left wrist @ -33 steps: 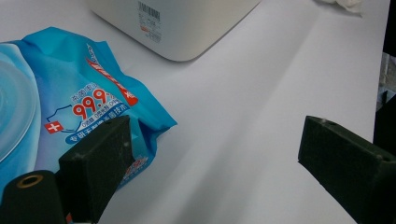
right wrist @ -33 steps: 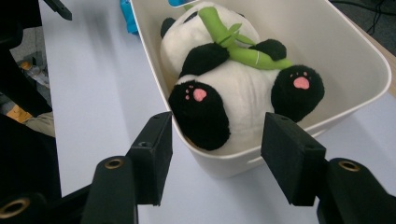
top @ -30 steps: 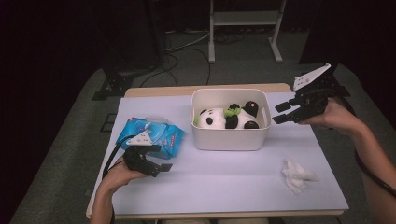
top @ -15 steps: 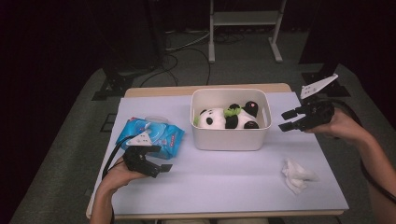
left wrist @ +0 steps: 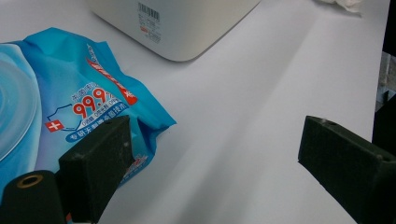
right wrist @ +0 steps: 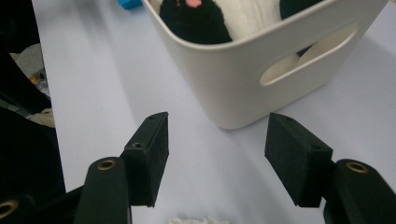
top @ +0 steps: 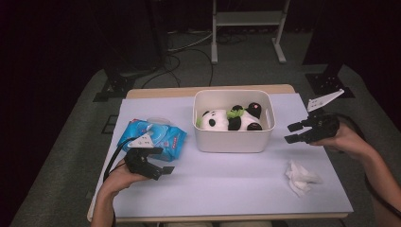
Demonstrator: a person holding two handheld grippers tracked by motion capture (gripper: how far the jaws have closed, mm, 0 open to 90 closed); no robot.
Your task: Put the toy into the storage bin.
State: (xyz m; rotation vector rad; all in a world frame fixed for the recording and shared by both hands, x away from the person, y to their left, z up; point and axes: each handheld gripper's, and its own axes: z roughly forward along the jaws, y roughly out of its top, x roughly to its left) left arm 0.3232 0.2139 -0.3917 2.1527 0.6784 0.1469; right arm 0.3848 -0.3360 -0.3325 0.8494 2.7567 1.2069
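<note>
right gripper (top: 294,133): jaws spread, just opening wider, nothing between; beside the white plastic bin (top: 232,138) holding a black-and-white plush panda (top: 230,118). left gripper (top: 160,161): jaws spread, empty, at the blue wet-wipe pack (top: 152,137). crumpled white tissue (top: 299,176) on the table.

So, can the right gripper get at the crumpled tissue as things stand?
Probably yes: the right gripper hangs open above the table, and the crumpled tissue lies in the open on the person's side of it, nothing between.

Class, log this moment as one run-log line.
right gripper: open, empty, beside bin | left gripper: open, by wipes pack | panda toy: in bin
</note>
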